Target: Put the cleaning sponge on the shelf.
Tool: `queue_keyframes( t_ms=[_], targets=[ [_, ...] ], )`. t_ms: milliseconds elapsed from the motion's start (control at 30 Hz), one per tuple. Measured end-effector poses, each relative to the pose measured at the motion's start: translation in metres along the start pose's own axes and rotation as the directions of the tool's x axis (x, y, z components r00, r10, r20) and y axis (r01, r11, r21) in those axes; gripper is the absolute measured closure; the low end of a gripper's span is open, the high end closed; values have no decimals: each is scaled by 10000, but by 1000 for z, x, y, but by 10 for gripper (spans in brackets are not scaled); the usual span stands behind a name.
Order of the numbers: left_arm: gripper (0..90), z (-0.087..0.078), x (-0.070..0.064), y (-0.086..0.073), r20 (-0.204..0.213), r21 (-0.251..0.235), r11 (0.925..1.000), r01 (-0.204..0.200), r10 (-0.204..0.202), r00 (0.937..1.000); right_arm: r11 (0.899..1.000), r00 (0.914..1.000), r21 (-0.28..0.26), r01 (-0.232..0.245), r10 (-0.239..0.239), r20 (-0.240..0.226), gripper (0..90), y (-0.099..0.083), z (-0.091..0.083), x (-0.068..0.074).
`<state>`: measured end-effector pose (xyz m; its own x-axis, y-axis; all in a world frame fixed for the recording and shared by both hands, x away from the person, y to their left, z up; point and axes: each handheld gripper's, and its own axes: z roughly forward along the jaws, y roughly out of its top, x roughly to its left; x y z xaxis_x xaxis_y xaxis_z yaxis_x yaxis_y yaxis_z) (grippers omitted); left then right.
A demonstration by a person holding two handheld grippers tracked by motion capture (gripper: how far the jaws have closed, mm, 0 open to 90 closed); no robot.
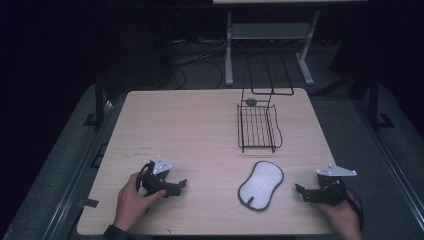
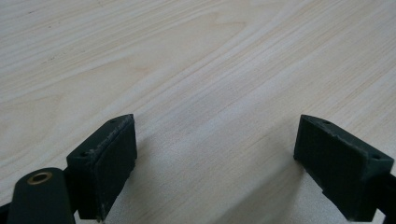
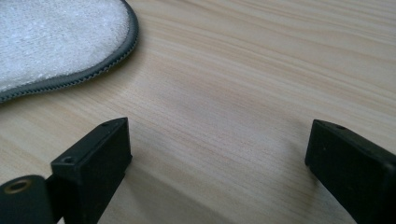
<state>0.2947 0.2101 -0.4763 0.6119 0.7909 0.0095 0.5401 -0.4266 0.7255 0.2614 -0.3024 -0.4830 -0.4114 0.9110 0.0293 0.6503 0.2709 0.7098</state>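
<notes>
Both sets of tongs rest low on the wooden surface, jaws spread wide and empty — left tongs near-left, right tongs near-right. The white pad lies flat between them, just beside the right pair; wire rack farther back.

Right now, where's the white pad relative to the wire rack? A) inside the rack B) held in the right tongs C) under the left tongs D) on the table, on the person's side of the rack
D: the white pad lies flat on the table, apart from the wire rack and nearer the person, between the open left tongs and right tongs.
</notes>
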Motion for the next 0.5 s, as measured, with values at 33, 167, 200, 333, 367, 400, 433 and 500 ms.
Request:
queue_keyframes(
  t_ms=[33,167,200,333,367,400,433,500],
  targets=[
    [124,0,0,0,0,0,10000,0,0,10000,10000,10000,0,0,0,0,64,0,0,0],
    [124,0,0,0,-1,3,10000,-8,8,10000,10000,10000,2,24,-24,-28,65,0,0,0],
    [124,0,0,0,0,5,10000,-2,2,10000,9999,9999,-12,106,-106,-64,65,0,0,0],
    [124,0,0,0,-2,5,10000,0,0,10000,9999,9998,-1,134,-134,-146,94,0,-1,1],
    [124,0,0,0,-2,6,10000,-7,7,10000,9998,9997,-22,175,-176,-151,123,1,-1,1],
    [124,0,0,0,-1,7,10000,-1,1,10000,9998,9997,3,178,-178,-180,150,1,-3,2],
    [124,0,0,0,1,4,10000,-1,1,10000,10000,9996,40,83,-82,-253,151,2,-3,2],
    [124,0,0,0,0,7,10000,-1,1,10000,10000,9995,55,42,-41,-313,175,4,-4,3]
  ],
)
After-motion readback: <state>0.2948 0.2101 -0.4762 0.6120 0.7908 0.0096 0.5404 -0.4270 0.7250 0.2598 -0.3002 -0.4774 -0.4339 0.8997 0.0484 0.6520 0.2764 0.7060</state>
